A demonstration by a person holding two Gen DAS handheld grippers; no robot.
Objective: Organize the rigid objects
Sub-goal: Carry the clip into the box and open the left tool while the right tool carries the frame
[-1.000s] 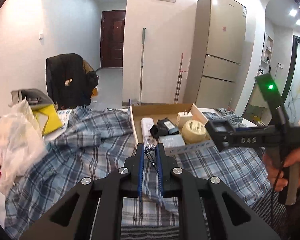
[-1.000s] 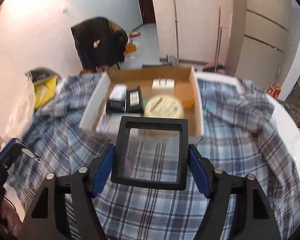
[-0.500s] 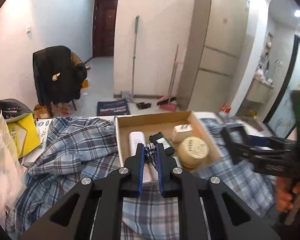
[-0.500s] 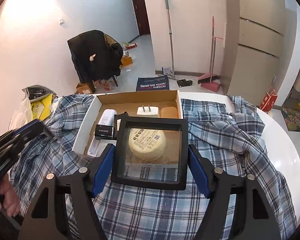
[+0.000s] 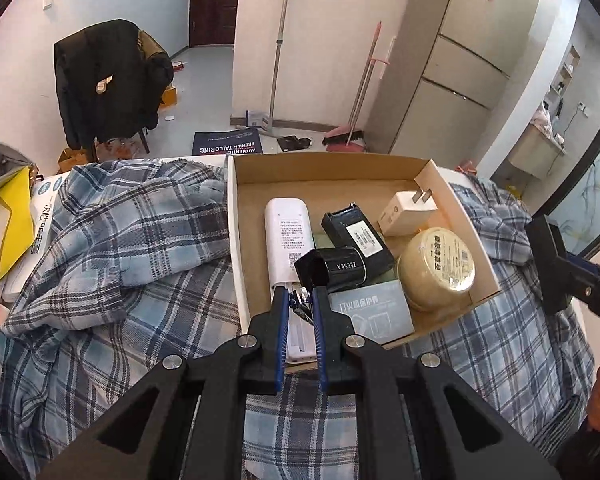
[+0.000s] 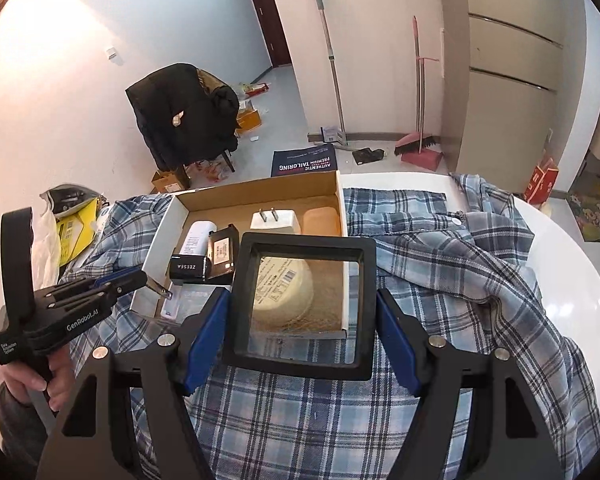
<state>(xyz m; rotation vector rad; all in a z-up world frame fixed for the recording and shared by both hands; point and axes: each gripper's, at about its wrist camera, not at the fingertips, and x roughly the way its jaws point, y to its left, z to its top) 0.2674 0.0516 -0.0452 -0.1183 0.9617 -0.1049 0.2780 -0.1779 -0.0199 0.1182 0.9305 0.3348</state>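
Both tongs are loaded: the left gripper (image 5: pixel 300 300) has its blue-padded fingers nearly together, clamped on a small silver metal nail clipper (image 5: pixel 300 307); the right gripper (image 6: pixel 302 322) stands wider, its pads pressed on the two sides of a flat square black frame with a clear middle (image 6: pixel 300 306).

Just ahead of and below the left tips sits the shallow brown cardboard box (image 5: pixel 324 168), its near-left corner under the clipper; directly beyond the tips lie a long white plastic remote (image 5: pixel 288 236), a black cylinder lettered ZEESEA (image 5: pixel 336 270) and a grey card (image 5: pixel 370 312); further right, a black rectangular battery (image 5: pixel 360 236), a round cream tub (image 5: pixel 436 268) and a white wall plug (image 5: pixel 406 214).

Beneath everything spreads a blue plaid shirt (image 5: pixel 120 248) over a white round table (image 6: pixel 572 264).

Judged from this, the step is placing the clipper in the box; to do it well, lower it until it nearly rests in the free near-left corner, clear of the remote, then part the fingers gently; the frame should wait outside the box rim until the left tongs are clear.
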